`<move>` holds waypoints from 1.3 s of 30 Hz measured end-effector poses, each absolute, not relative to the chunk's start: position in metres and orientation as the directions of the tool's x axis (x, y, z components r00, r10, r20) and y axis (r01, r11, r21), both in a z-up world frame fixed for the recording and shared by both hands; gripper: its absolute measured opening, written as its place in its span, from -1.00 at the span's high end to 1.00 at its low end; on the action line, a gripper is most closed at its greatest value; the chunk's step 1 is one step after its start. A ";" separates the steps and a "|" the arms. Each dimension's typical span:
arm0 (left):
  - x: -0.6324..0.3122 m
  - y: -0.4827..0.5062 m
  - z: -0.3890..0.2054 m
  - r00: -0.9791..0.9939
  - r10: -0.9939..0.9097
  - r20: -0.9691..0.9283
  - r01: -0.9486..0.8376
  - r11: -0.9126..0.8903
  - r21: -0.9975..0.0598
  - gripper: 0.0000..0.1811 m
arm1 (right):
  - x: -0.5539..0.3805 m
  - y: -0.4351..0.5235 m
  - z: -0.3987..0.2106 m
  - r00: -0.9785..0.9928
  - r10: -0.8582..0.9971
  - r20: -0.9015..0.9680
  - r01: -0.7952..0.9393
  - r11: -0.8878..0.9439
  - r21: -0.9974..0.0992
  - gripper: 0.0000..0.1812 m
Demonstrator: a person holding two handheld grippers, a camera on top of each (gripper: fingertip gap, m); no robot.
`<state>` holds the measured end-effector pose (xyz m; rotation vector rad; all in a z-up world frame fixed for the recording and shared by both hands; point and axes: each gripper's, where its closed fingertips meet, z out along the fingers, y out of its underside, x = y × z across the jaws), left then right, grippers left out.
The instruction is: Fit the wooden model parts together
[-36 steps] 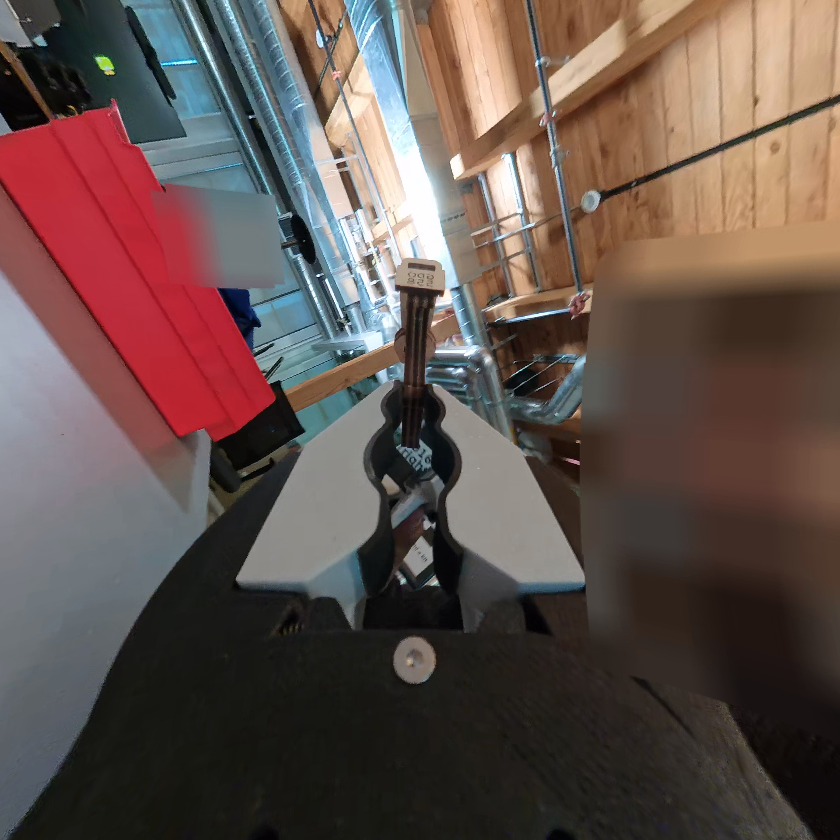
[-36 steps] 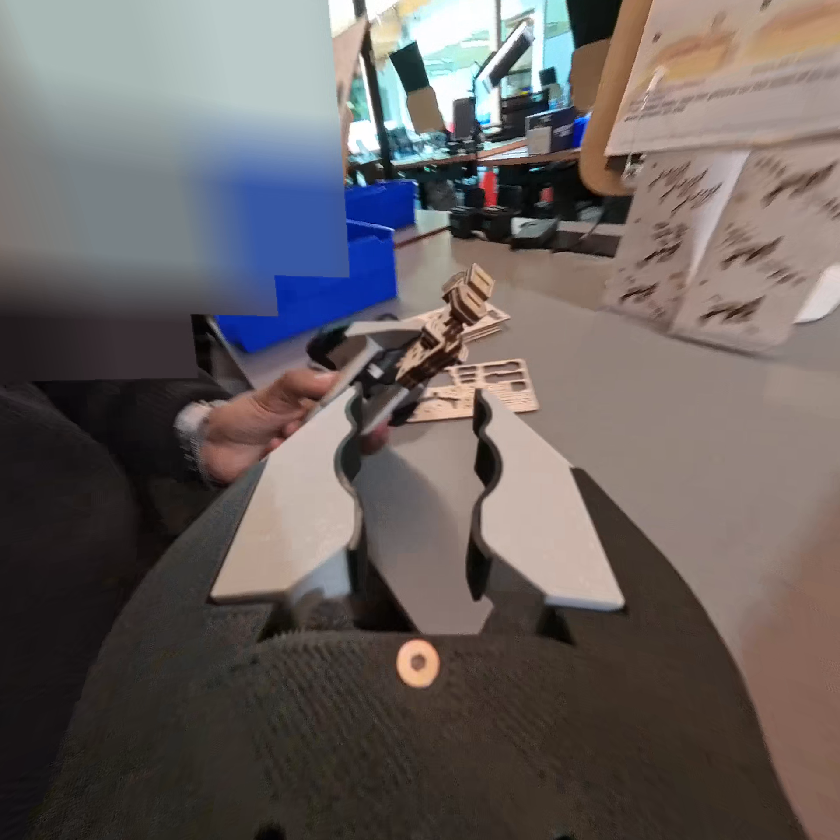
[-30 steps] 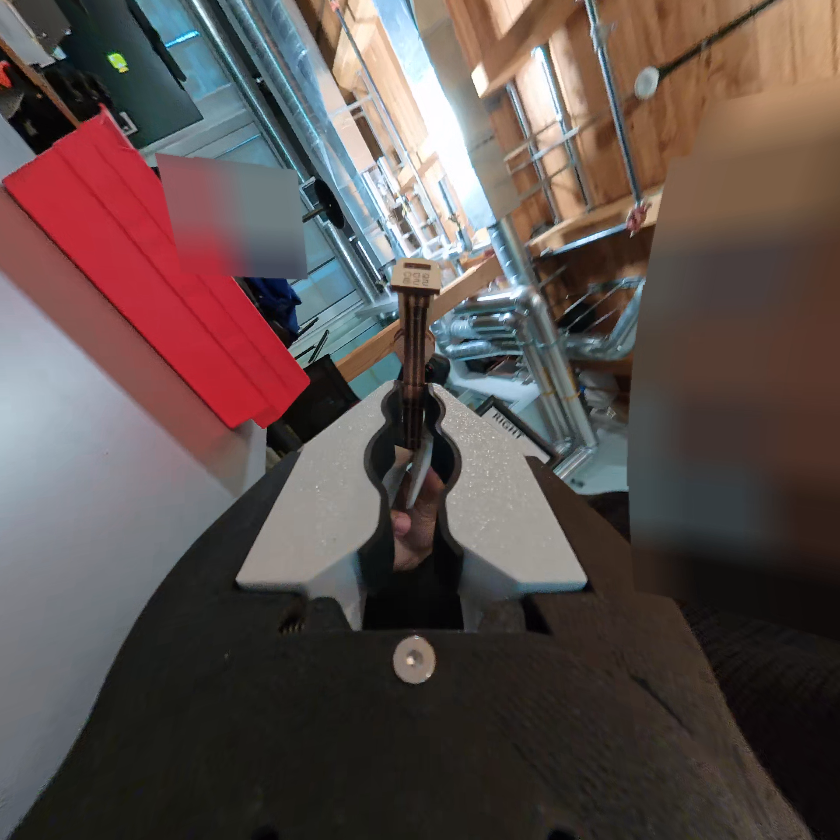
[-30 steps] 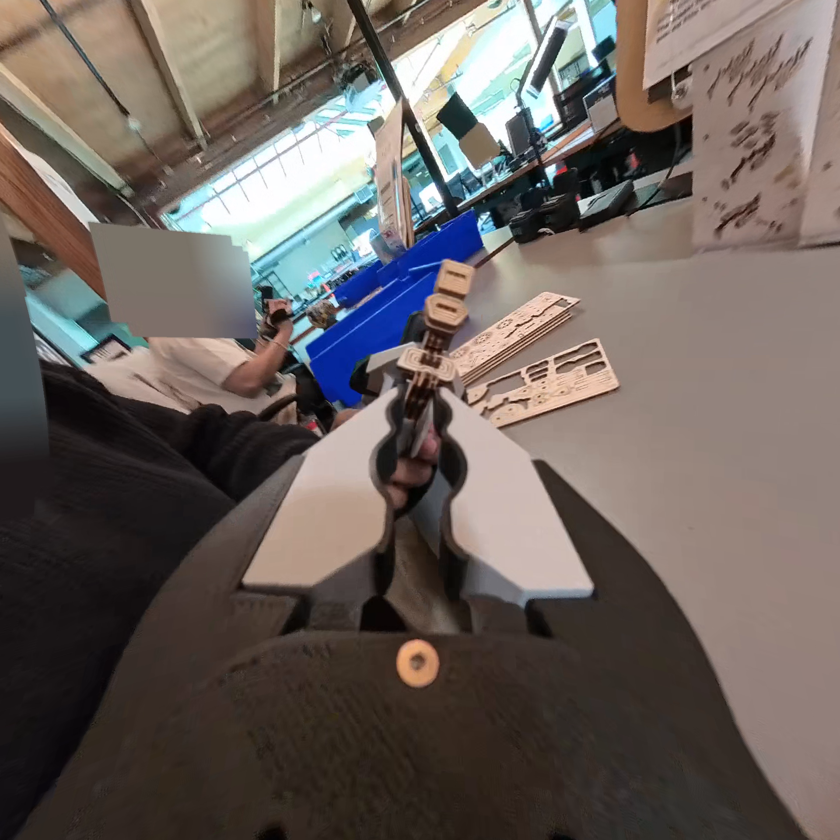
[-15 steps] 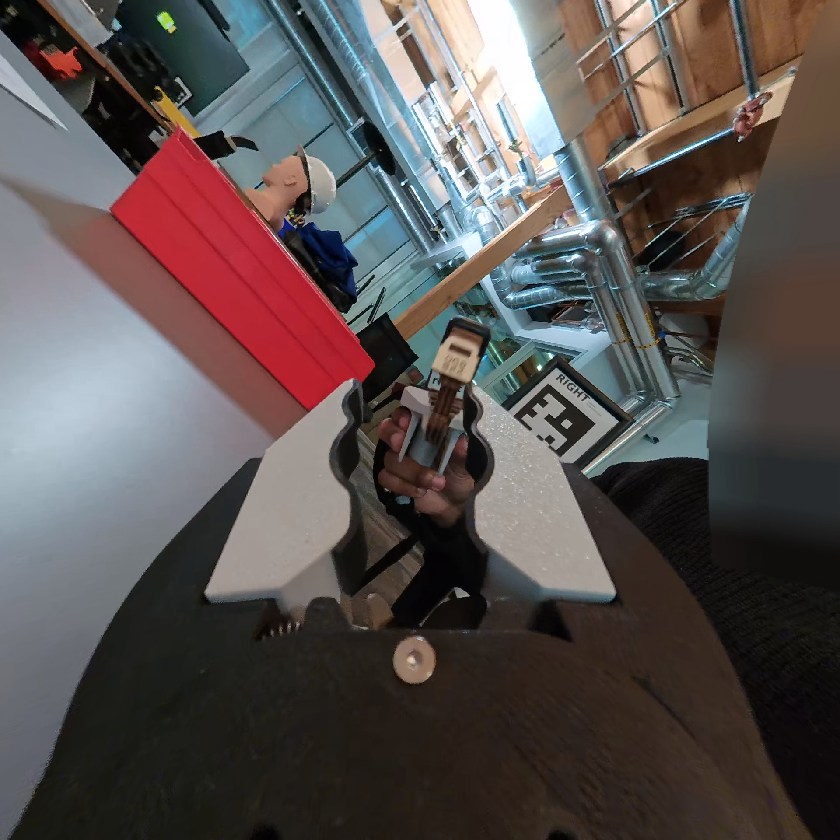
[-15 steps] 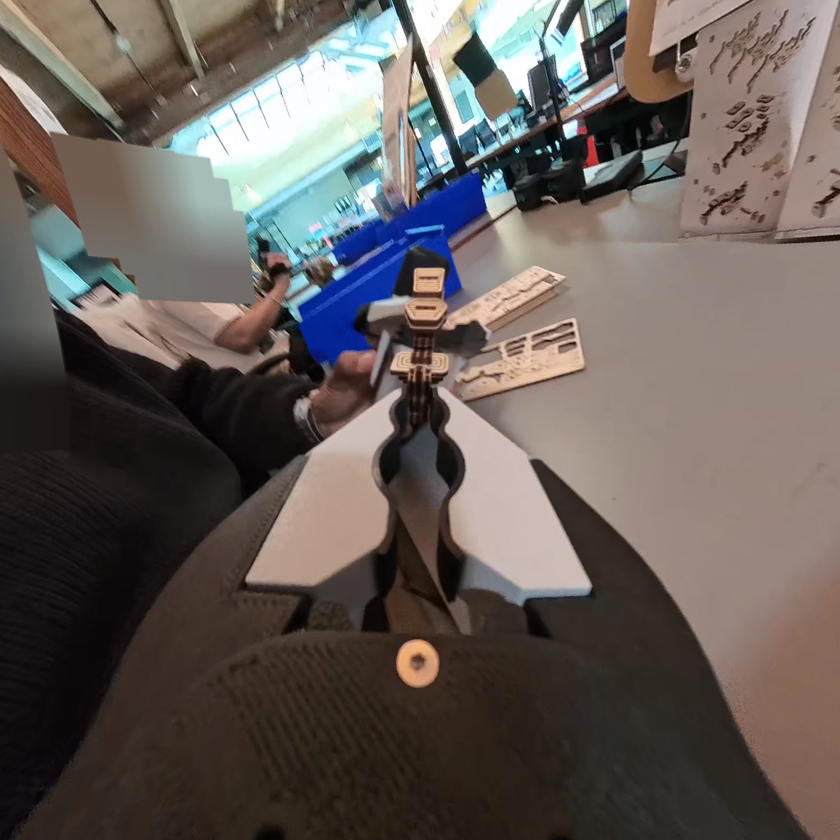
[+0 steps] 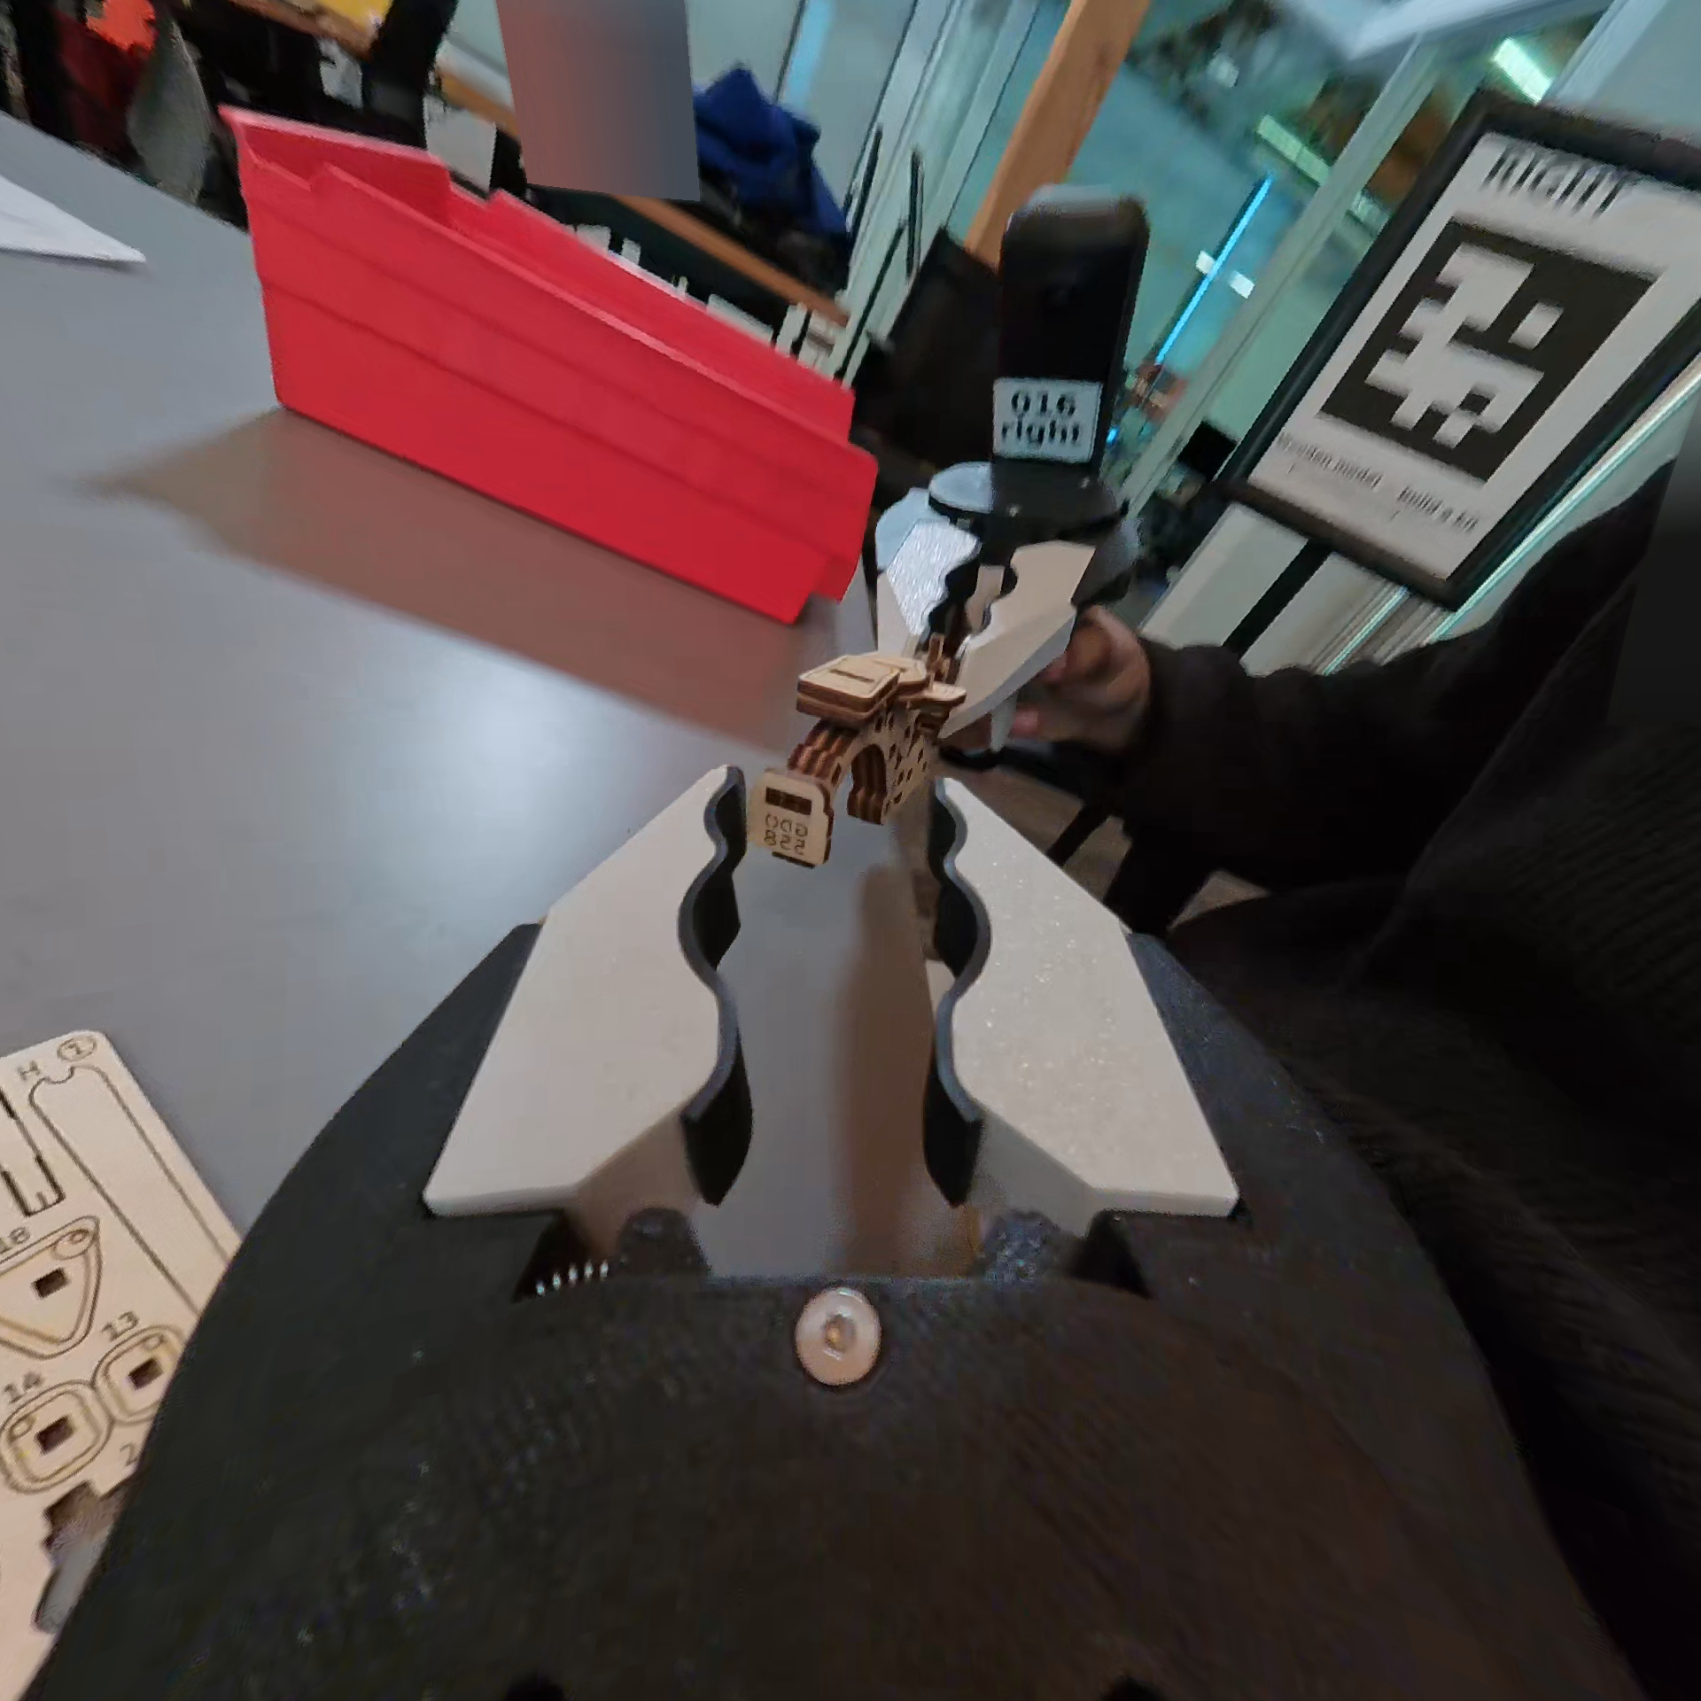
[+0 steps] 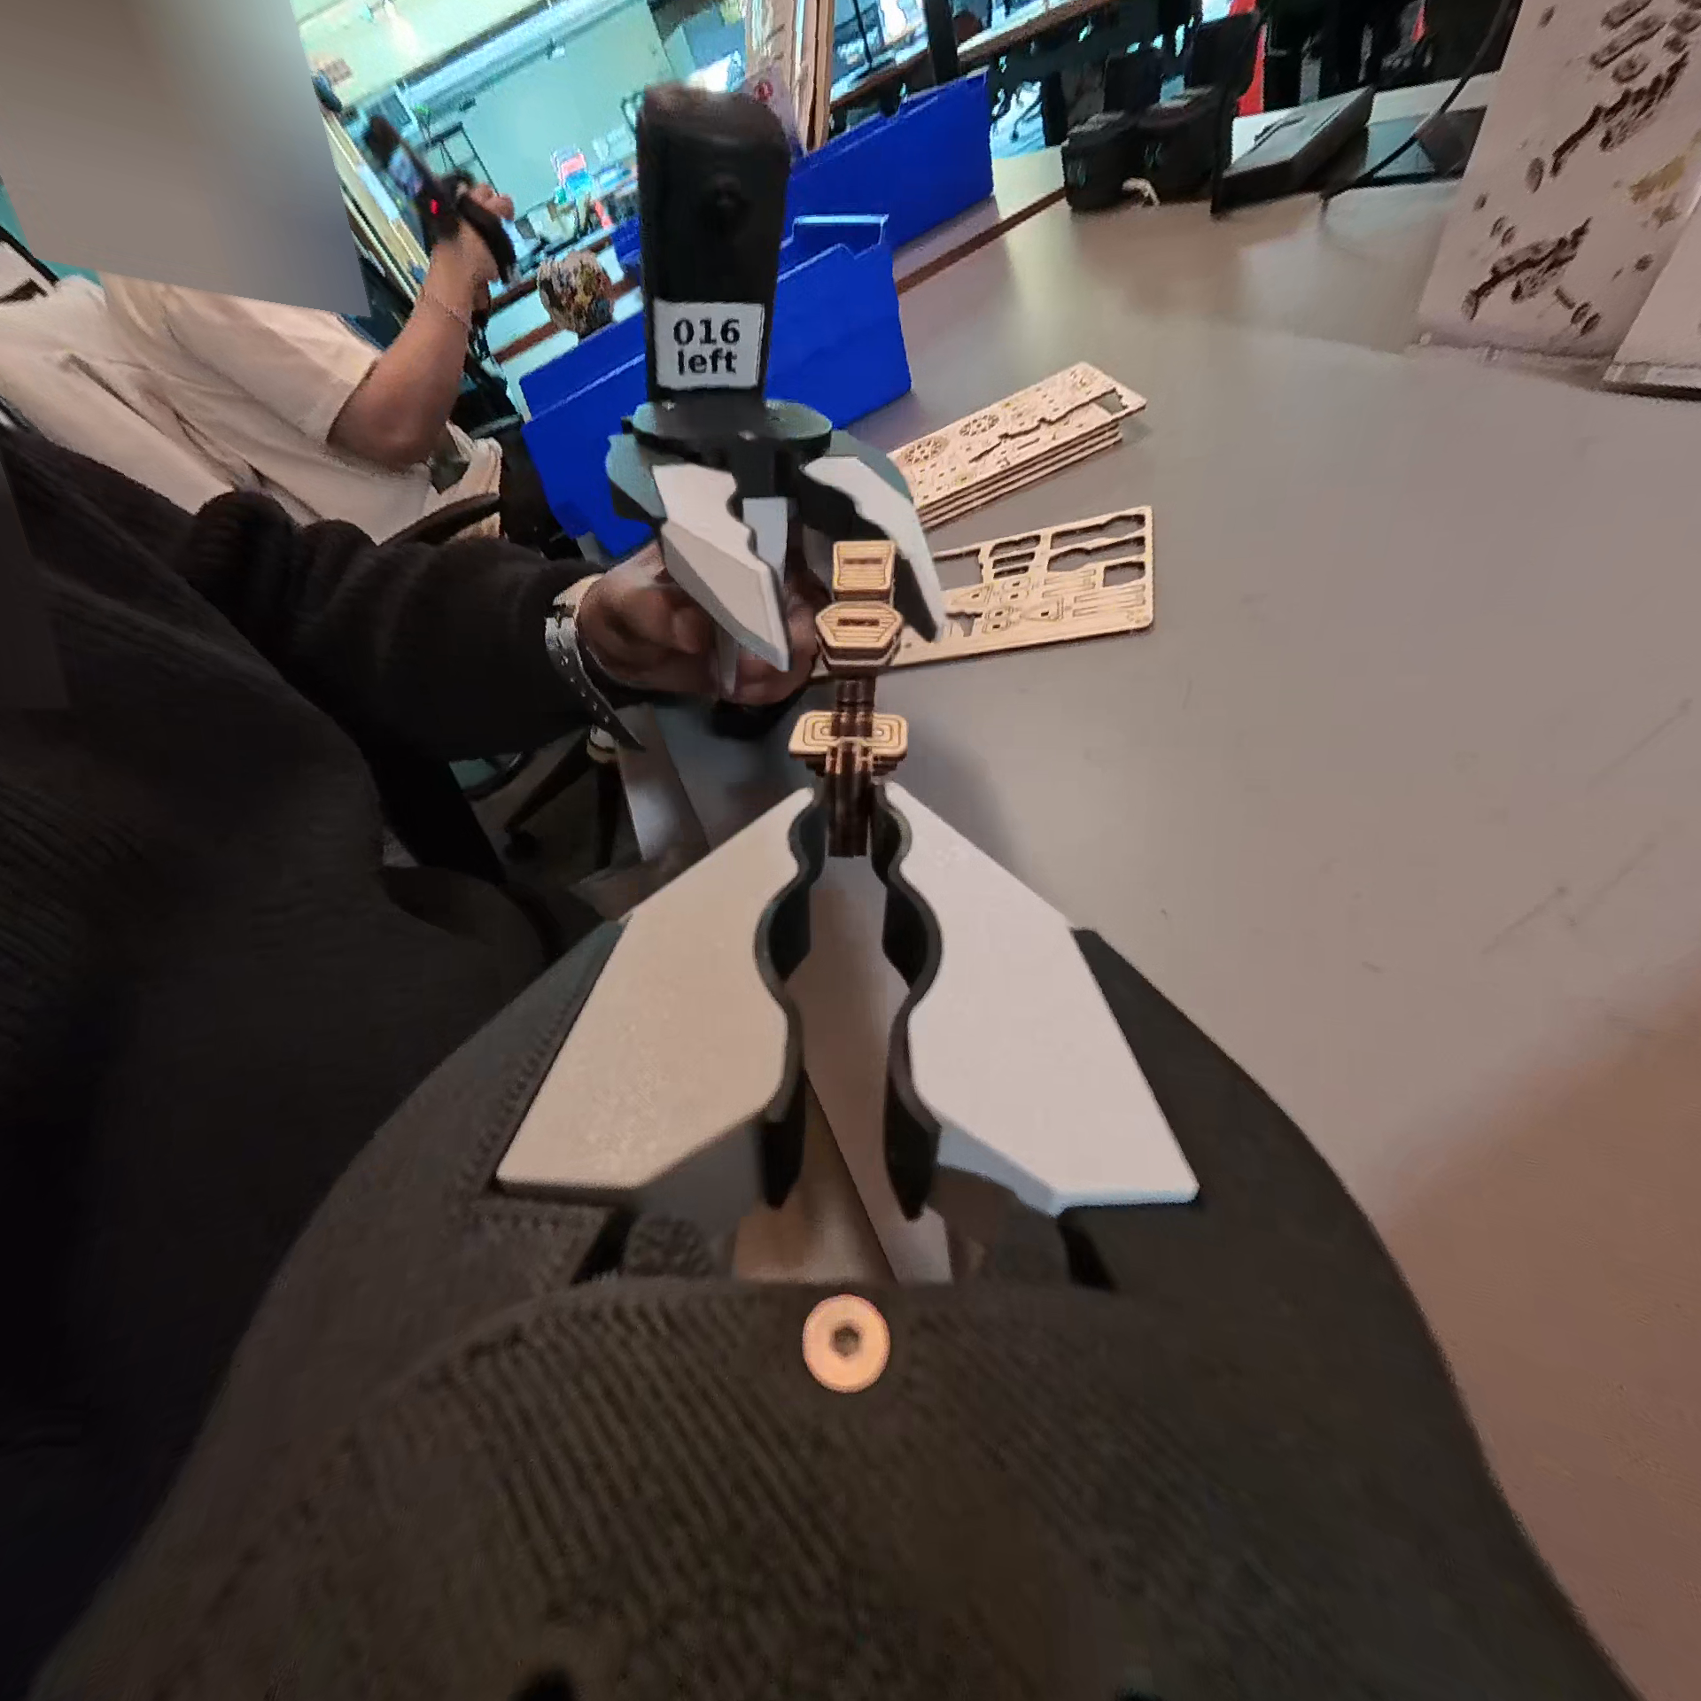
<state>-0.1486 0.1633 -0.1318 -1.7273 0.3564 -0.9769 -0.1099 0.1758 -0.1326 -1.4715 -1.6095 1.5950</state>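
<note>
The wooden model [image 8: 856,635] is a narrow stack of laser-cut parts with flat tabs along it. My right gripper [image 8: 851,805] is shut on its near end and holds it above the grey table [image 8: 1289,736]. My left gripper [image 7: 833,801] is open and faces it. The model [image 7: 865,736] has its free end at the gap between the left fingertips, and I cannot tell if it touches them. In the left wrist view the right gripper [image 7: 953,686] shows farther off, closed on the model. In the right wrist view the left gripper [image 8: 851,635] shows with jaws spread either side of the model's far end.
A red bin [image 7: 552,405] stands on the table beyond the left gripper. Wooden part sheets lie on the table [image 7: 74,1289] [image 8: 1049,571], with a stack of sheets [image 8: 1012,442] behind. Blue bins [image 8: 828,322] stand at the back. A person in a white shirt [image 8: 230,387] sits at the far left. Tip to tip, the grippers are about 5 cm apart.
The left gripper held the model, the right gripper shut on it, then the left opened and drew back. Both views have tilted down toward the table.
</note>
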 end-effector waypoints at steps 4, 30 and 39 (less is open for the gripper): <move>-0.147 0.161 -0.142 0.628 -0.651 0.427 0.156 -0.432 -0.888 0.71 | -0.105 0.168 -0.148 -0.391 0.870 -0.300 0.429 -0.116 -0.896 0.91; -0.150 0.169 -0.166 0.715 -0.551 0.430 0.095 -0.534 -0.840 0.48 | -0.104 0.196 -0.205 -0.305 0.952 -0.014 0.578 0.174 -0.797 0.86; -0.150 0.170 -0.167 0.714 -0.546 0.438 0.101 -0.540 -0.836 0.48 | -0.105 0.195 -0.207 -0.304 0.953 -0.011 0.588 0.178 -0.789 0.82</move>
